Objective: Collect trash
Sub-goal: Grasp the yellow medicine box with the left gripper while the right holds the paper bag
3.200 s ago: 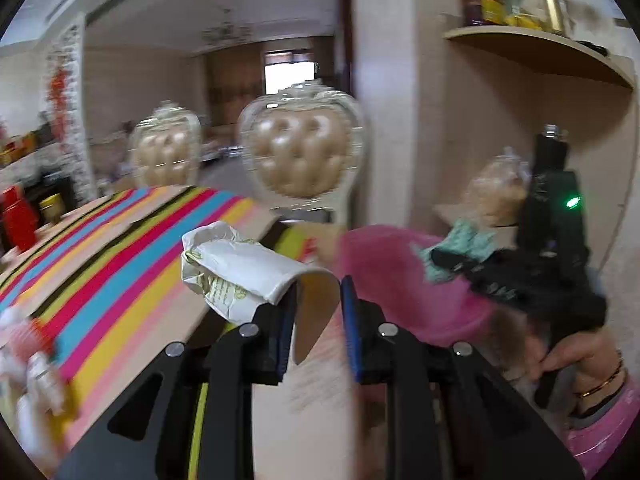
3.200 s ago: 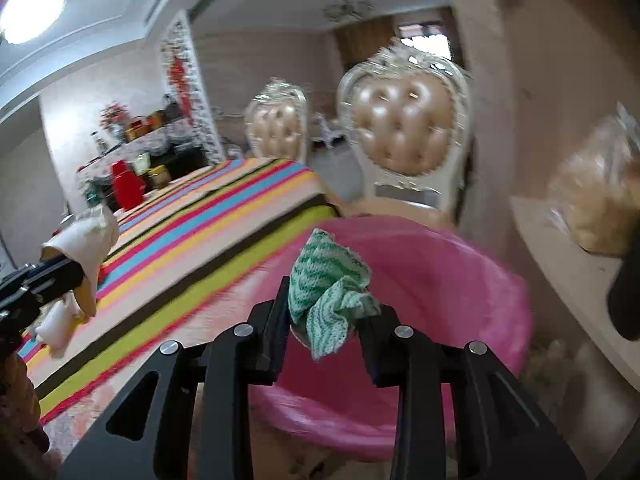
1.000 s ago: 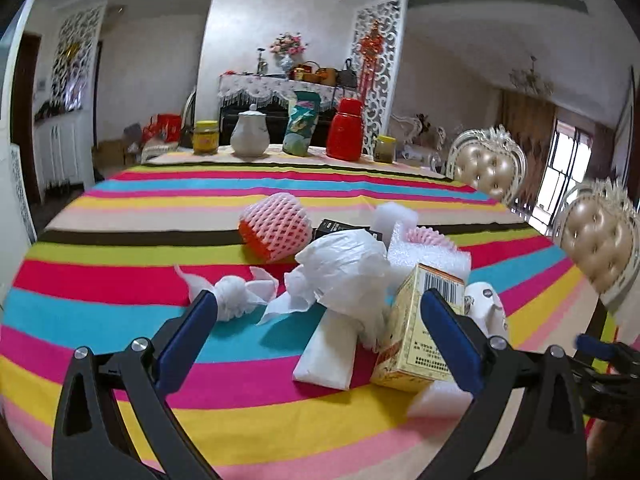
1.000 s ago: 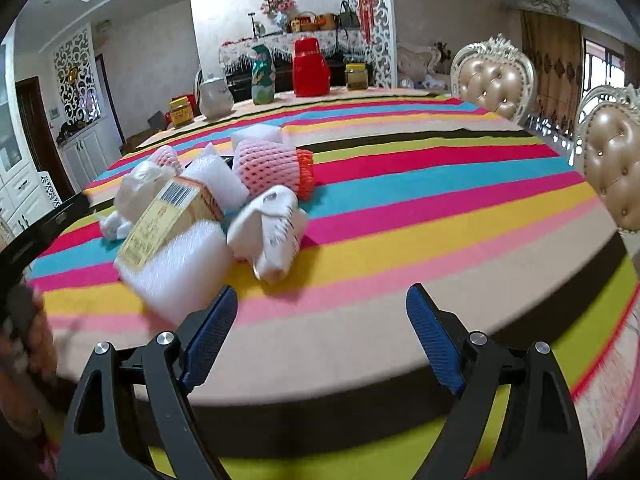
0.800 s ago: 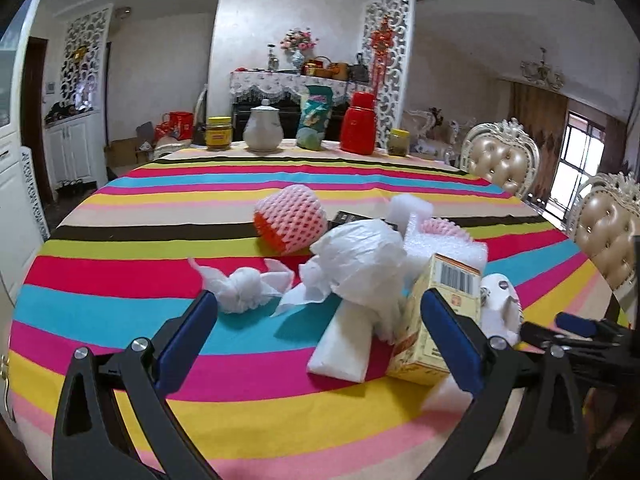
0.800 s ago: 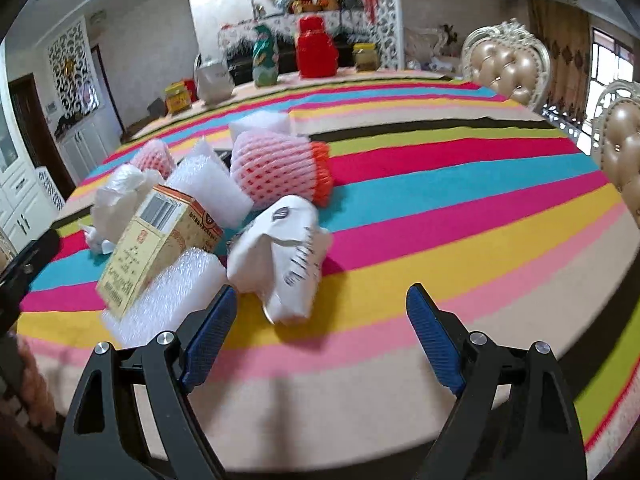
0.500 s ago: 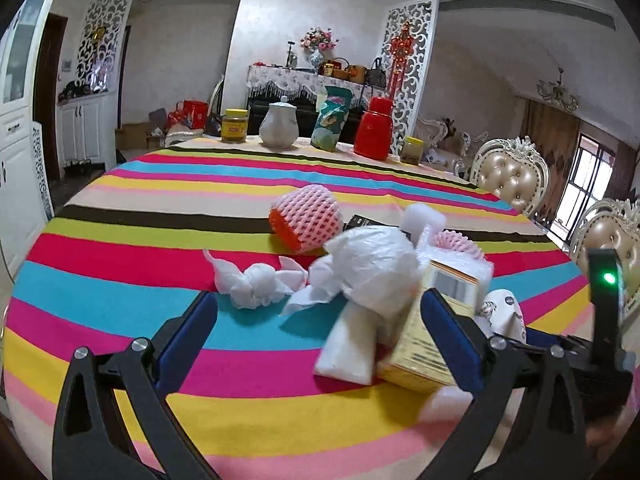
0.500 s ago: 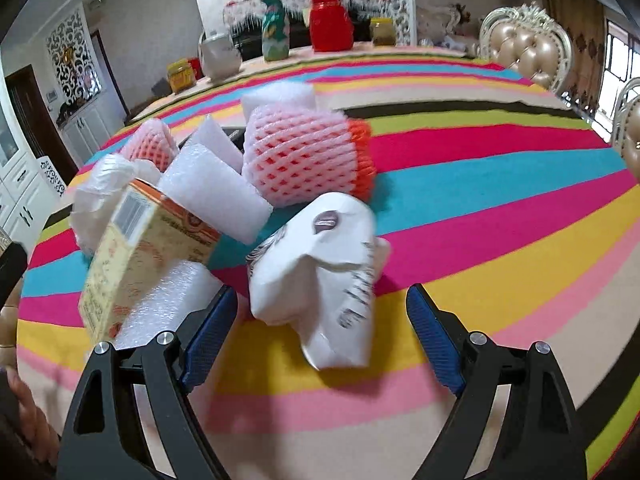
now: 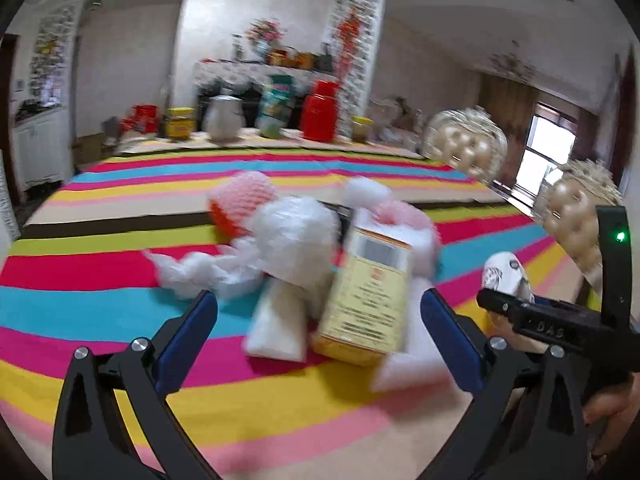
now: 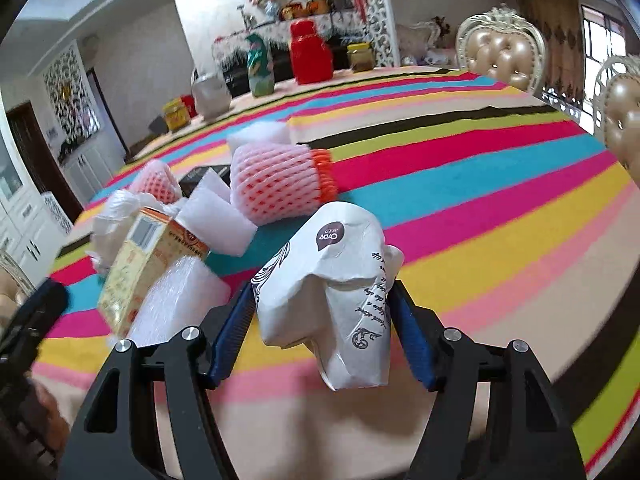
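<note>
1. Presently we find the right gripper (image 10: 322, 332) with its fingers closing around a crumpled white printed paper wrapper (image 10: 336, 300); the wrapper sits between the blue pads, both of which appear to touch its sides.
2. We note the wrapper rests on the striped desk (image 10: 460, 184), at the near edge of the trash pile.
3. We record the left gripper (image 9: 320, 340) with its fingers spread wide and nothing pinched between them; that view is blurred.
4. At twelve o'clock from the left gripper stands a tilted yellow carton (image 9: 366, 296), leaning among white foam pieces (image 9: 278, 324) and a white plastic bag (image 9: 288, 236).
5. In the right wrist view, the carton lies at ten o'clock from the wrapper, touching a sheet of bubble wrap (image 10: 180, 296).
6. At twelve o'clock from the wrapper, just beyond it, lies a pink foam fruit net (image 10: 280, 188) with an orange end; a second, smaller net (image 10: 156, 182) sits at eleven o'clock.
7. At the desk's far edge we see a red container (image 10: 310, 58), a green packet (image 10: 260, 66) and a pale pot (image 10: 210, 96).
8. Two cushioned chairs (image 10: 502, 50) stand at about two o'clock.
</note>
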`<state>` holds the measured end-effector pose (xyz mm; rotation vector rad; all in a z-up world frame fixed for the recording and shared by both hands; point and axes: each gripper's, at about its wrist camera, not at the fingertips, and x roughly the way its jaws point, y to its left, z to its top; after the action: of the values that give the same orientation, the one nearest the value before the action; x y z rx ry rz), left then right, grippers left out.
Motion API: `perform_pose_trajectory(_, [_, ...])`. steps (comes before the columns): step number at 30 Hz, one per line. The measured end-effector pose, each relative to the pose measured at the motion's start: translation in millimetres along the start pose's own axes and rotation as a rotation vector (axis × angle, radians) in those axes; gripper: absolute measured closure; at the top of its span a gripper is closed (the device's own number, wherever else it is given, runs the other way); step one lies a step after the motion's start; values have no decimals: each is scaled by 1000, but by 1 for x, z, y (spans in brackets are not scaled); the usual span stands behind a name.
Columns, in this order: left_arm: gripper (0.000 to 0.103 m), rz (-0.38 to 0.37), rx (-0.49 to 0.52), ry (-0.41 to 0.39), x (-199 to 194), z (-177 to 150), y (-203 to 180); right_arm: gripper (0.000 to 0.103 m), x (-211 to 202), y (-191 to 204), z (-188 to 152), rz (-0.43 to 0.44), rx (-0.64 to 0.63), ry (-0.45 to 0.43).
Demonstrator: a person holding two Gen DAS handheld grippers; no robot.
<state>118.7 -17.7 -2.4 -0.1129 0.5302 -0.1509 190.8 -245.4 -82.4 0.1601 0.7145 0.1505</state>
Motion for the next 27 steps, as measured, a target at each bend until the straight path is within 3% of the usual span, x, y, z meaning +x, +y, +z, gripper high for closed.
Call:
perform_pose_trajectory(3, [5, -60, 79, 27, 2, -5, -20, 38, -19, -13, -17, 16, 43, -21])
perform_pose_trajectory(8, [5, -79, 173, 54, 5, -14, -43, 38, -44, -23, -34, 17, 64, -55])
perform_pose_trajectory(14, [6, 27, 110, 43, 12, -3, -23, 38, -56, -14, -39, -43, -4, -84])
perform_pose_trajectory(15, [8, 54, 119, 52, 15, 0, -24, 38, -55, -12, -39, -46, -6, -82])
perform_pose_trajectory(17, [31, 51, 129, 87, 20, 3, -25, 38, -56, -11, -39, -56, -14, -82])
perform_pose_trajectory(21, [34, 35, 171, 185, 44, 7, -32, 38, -57, -9, -40, -66, -27, -84])
perform_pose_trajectory(24, [33, 69, 202, 210, 54, 8, -34, 38, -55, -8, -39, -66, -29, -81])
perform_pose_trajectory(27, [35, 44, 180, 235, 62, 3, -30, 38, -54, -9, -39, -61, -24, -75])
